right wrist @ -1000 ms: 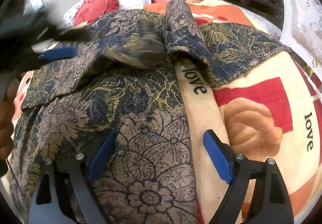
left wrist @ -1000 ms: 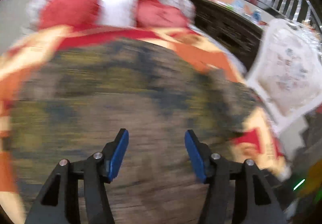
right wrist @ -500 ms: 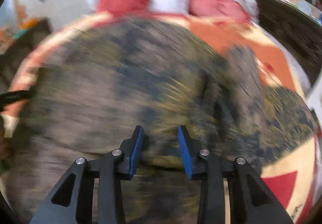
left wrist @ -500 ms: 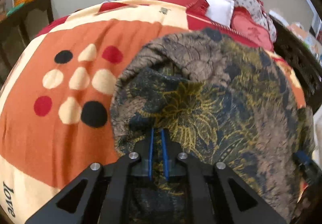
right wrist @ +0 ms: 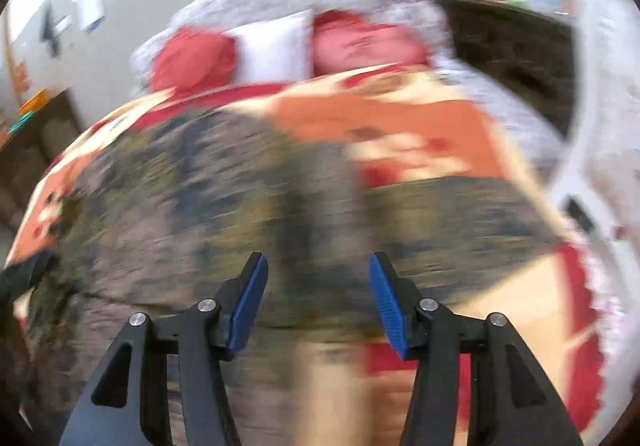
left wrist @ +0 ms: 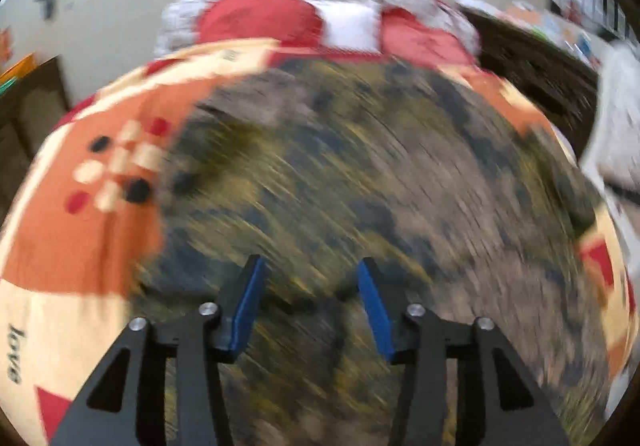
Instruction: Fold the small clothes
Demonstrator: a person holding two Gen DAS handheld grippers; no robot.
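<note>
Left wrist view: the bed, under an orange, cream and red blanket, fills nearly everything ahead of the fingers, and most of the blanket is covered by a dark garment with a gold-and-brown floral print, smeared by motion blur. The garment runs from under the fingers out to the far end of the blanket; its left edge lies just left of the left finger, with open blanket beyond it. Past the garment's far edge sit two red pillows with a white pillow between them. The left gripper has its blue-padded fingers spread apart, nothing between them — it hangs over the cloth.

In the right wrist view the garment spreads ahead and to the left of the fingers, its right edge reaching past the right finger, where bare blanket shows out to the bed's right edge. More bare blanket lies beyond the garment's far edge, up to the pillows. The right gripper is also spread wide and holds nothing — whether it touches the cloth is lost in the blur.
</note>
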